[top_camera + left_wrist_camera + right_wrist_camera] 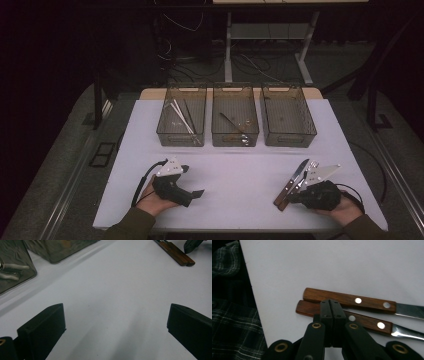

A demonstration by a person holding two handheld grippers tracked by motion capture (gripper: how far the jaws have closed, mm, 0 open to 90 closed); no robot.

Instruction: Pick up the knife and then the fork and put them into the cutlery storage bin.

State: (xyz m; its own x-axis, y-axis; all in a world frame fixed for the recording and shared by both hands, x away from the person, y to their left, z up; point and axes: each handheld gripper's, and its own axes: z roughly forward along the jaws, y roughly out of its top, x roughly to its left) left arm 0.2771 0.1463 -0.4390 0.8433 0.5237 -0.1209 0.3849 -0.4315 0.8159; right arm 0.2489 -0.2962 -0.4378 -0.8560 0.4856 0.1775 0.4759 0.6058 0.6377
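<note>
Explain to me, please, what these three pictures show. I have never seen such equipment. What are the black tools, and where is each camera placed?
A person sits at a white table and holds one hand tool in each hand. Each tool is a gripper with two black fingers.

The high view looks down from above. The left gripper is at the left, the right gripper at the right. Behind them stand three clear bins; the left one holds white and dark sticks, the middle one some cutlery.

The other two pictures come from cameras mounted on the grippers. In the left gripper view, its fingers stand wide apart over bare table, holding nothing. In the right gripper view, its fingers are pressed together, in front of two wooden-handled knives lying side by side. They seem to grip nothing.
</note>
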